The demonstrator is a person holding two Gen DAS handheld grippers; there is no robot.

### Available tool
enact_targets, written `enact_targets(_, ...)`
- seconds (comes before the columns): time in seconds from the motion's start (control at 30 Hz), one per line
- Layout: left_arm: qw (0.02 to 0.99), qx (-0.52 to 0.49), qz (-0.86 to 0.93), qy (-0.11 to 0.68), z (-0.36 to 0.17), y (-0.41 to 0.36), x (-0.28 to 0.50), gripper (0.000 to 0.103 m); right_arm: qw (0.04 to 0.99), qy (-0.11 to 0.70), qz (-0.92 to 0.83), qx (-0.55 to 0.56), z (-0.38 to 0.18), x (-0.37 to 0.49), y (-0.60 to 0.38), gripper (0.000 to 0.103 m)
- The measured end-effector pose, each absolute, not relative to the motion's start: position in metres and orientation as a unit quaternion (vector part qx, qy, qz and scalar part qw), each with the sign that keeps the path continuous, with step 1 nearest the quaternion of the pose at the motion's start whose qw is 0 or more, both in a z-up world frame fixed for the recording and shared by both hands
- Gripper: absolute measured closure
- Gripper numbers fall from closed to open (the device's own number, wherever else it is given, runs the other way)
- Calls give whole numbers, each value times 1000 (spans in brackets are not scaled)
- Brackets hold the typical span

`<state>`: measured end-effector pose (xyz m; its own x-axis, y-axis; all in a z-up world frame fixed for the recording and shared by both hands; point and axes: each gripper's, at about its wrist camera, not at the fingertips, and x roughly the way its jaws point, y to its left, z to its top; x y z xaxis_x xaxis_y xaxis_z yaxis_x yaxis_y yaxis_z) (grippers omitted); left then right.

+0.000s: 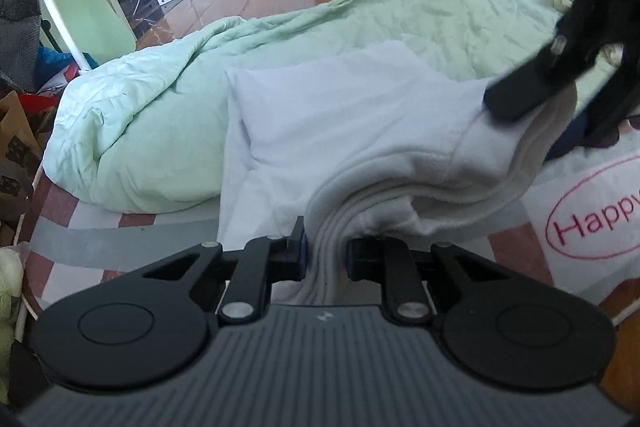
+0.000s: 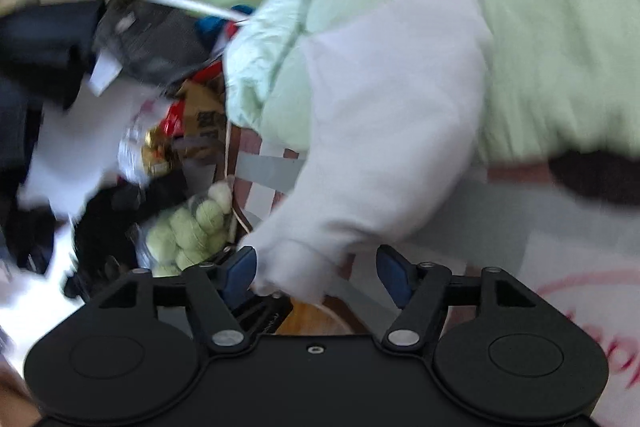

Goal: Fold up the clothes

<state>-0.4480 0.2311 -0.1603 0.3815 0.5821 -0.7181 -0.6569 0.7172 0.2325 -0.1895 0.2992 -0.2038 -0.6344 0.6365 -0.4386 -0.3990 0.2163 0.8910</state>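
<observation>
Left clutter: we see bags [image 1: 18,131] and pale green yarn balls [image 2: 188,231] crowding the bed's edge.
Left gripper [image 1: 326,251]: its jaws are pinched tight on the ribbed hem of a white fleece sweatshirt [image 1: 352,131], likely anchoring it for a fold.
Garment: the sweatshirt lies on the checked bedsheet [image 1: 132,227], partly over a rumpled mint-green quilt [image 1: 152,107].
Right gripper [image 2: 316,275]: its jaws stand wide apart, a white cuff hanging between them, not clamped.
Obstacle: we judge the bulky quilt leaves little flat room.
Far right: a white "Happy" bag [image 1: 592,211].
</observation>
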Motion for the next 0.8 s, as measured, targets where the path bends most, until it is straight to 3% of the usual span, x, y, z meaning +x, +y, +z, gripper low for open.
enact_targets(0.1, 829, -49, 373, 413, -157, 231, -446, 85, 345, 736, 560, 161, -241, -184, 302, 22)
enact_targets(0.23, 824, -45, 375, 422, -163, 230, -445, 84, 266, 786, 487, 274, -265, -180, 310, 19)
enact_targets(0.27, 822, -49, 375, 425, -166, 230, -446, 80, 284, 780, 498, 249, -259, -177, 316, 19)
enact_targets(0.33, 816, -54, 380, 433, -171, 231, -447, 80, 331, 756, 535, 178, -242, -184, 327, 30)
enact_targets(0.37, 812, -50, 386, 435, -173, 230, -448, 75, 353, 742, 552, 141, -233, -188, 332, 49)
enact_targets(0.4, 808, -47, 393, 437, -175, 230, -449, 62, 363, 722, 579, 109, -223, -194, 335, 66)
enact_targets(0.43, 804, -42, 398, 439, -177, 230, -451, 55, 380, 700, 600, 79, -211, -200, 335, 74)
enact_targets(0.5, 799, -35, 410, 438, -185, 232, -455, 37, 415, 650, 636, 23, -189, -208, 335, 81)
enact_targets(0.57, 794, -34, 423, 436, -195, 238, -461, 31, 429, 632, 645, 11, -181, -209, 334, 81)
enact_targets(0.63, 792, -52, 427, 434, -203, 247, -468, 40, 429, 631, 646, 17, -180, -207, 335, 82)
enact_targets(0.7, 808, -73, 414, 413, -196, 250, -474, 84, 425, 630, 649, 27, -182, -203, 330, 83)
enact_targets(0.8, 821, -47, 415, 390, -173, 242, -476, 86, 420, 604, 676, 44, -182, -202, 318, 84)
